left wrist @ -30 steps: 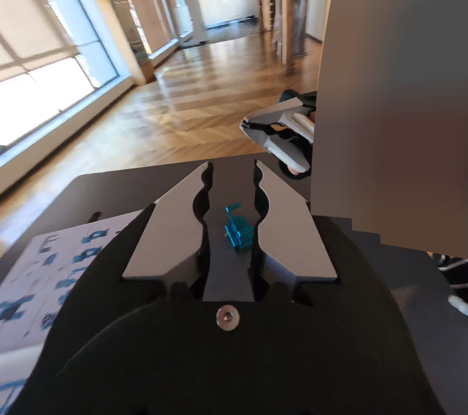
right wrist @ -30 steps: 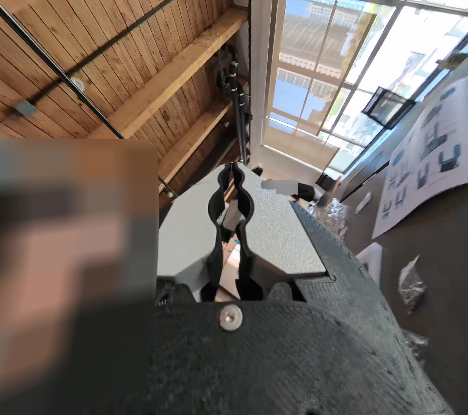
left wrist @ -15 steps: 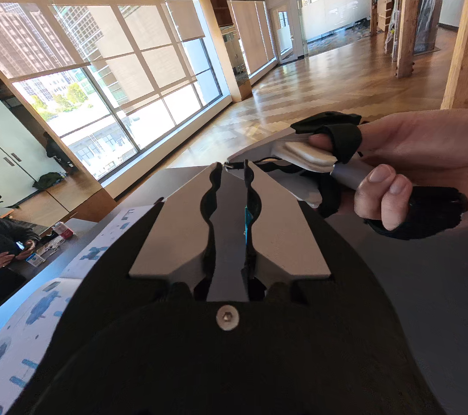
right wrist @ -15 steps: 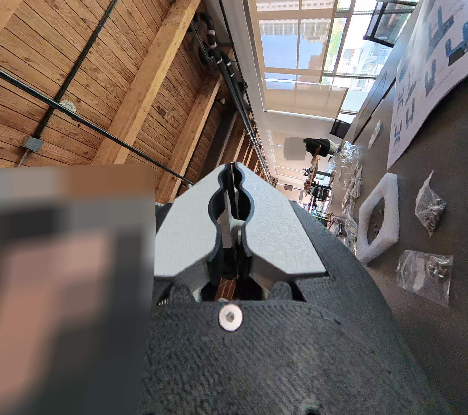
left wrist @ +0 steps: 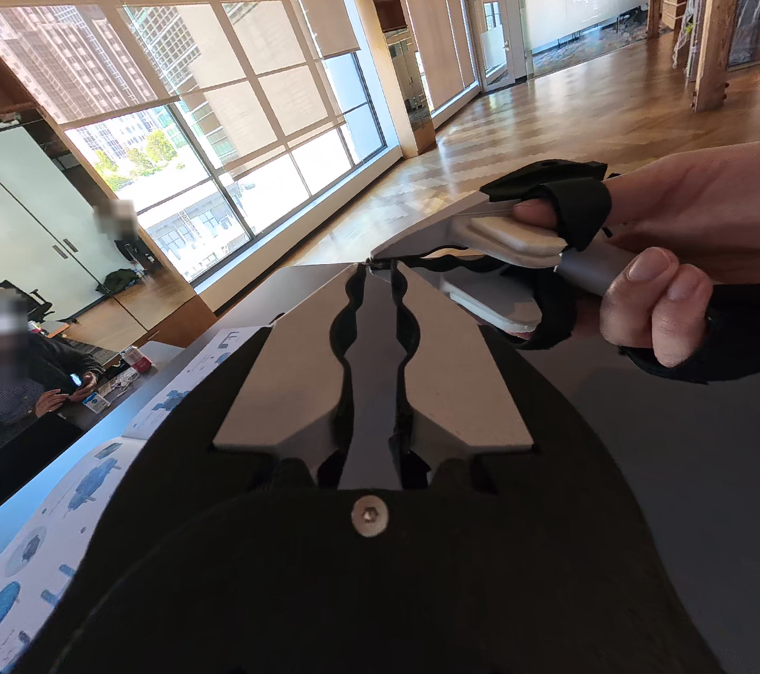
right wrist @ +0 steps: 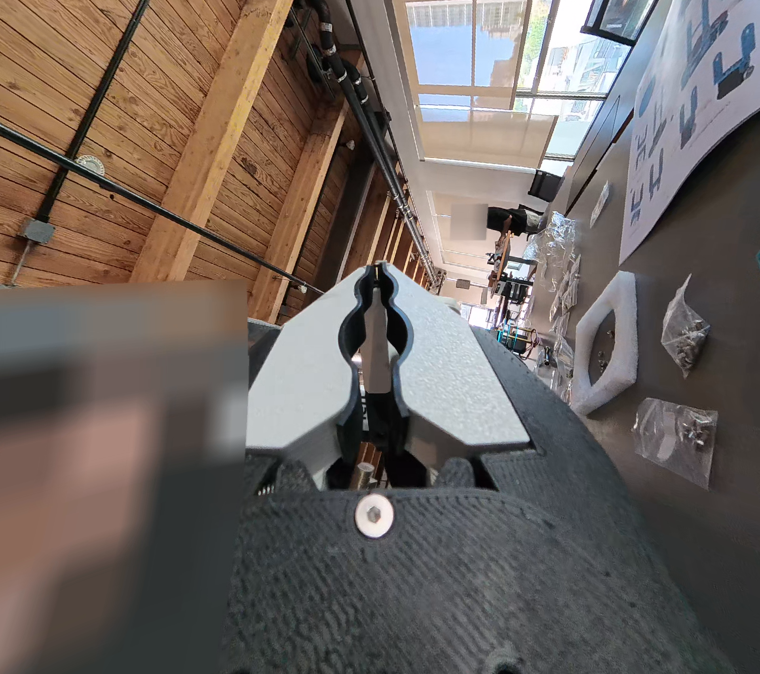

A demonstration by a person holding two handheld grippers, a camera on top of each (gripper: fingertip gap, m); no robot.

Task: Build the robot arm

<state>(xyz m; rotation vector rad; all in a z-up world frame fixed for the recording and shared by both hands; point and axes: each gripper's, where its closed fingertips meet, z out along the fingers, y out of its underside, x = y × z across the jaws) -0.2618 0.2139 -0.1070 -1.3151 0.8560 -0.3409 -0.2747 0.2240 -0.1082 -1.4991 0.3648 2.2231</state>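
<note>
Fingers (left wrist: 300, 362) of the left gripper (left wrist: 380, 275) sit a little apart with nothing between them. Right gripper (right wrist: 380, 265) fingers are pinched together on a tiny pin (right wrist: 377, 268), tips touching the left tips. Far on the counter (right wrist: 674, 284) lie a white foam ring (right wrist: 592, 349), screw bags (right wrist: 680, 329) and a paper sheet (right wrist: 699, 78).

The right hand-held gripper (left wrist: 372, 266) is positioned just beyond the tips of the left hand-held gripper (left wrist: 377, 268), above the tabletop (left wrist: 674, 461). A printed sheet (left wrist: 61, 498) is laid on the tabletop to the left. In the right wrist view, a foam frame (right wrist: 604, 341) is placed between the sheet (right wrist: 695, 86) and two small bags (right wrist: 684, 329) (right wrist: 676, 438), with further bags (right wrist: 553, 243) beyond.
</note>
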